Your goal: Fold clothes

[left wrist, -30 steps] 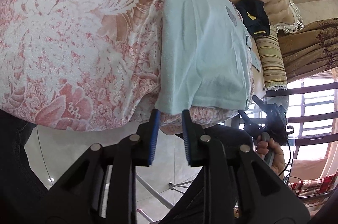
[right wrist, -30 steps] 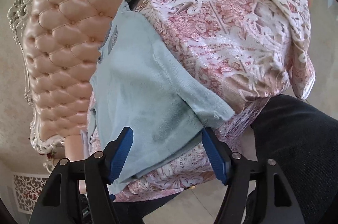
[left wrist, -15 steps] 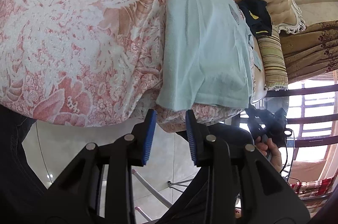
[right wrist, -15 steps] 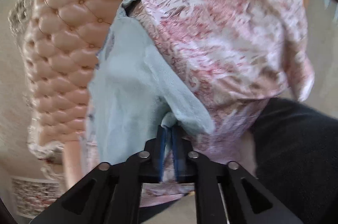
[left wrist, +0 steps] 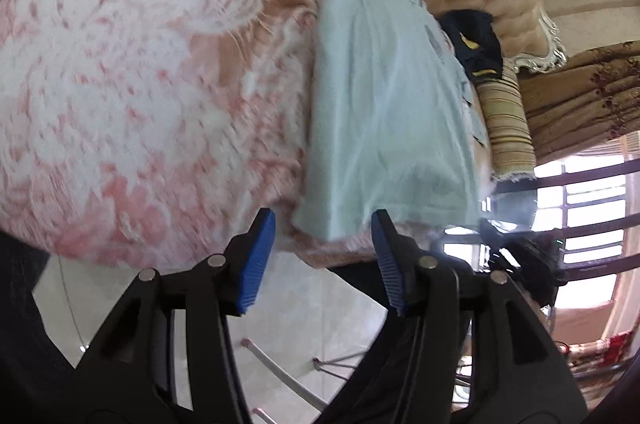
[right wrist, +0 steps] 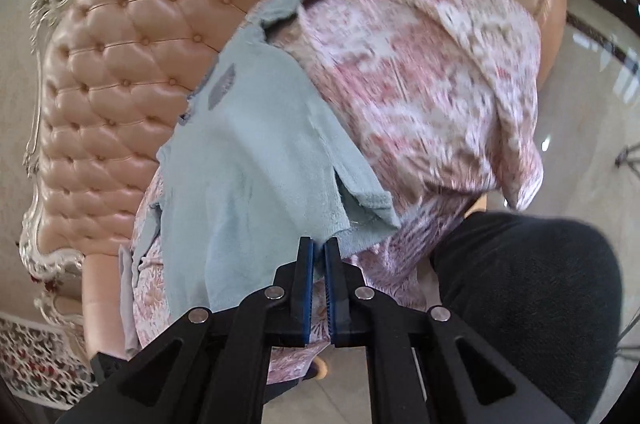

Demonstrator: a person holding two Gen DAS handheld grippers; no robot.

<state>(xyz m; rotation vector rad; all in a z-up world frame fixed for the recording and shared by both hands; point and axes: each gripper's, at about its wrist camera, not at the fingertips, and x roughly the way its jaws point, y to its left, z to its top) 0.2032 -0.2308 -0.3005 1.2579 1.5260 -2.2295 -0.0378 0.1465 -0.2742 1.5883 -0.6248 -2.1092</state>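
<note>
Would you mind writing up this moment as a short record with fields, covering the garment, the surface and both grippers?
garment: light blue shirt, spread flat
surface: pink floral bedspread, tufted headboard behind
left gripper: open, fingers either side of the shirt's near corner, not gripping
right gripper: shut on the shirt's hem
other items: dark garment and striped pillow near the headboard

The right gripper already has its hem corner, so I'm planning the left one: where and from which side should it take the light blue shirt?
Take the free hem corner of the light blue shirt, which sticks out over the near edge of the floral bedspread. The left gripper is open and straddles it already, so push straight in from the bed's edge and close. The right gripper pinches the other corner.
</note>
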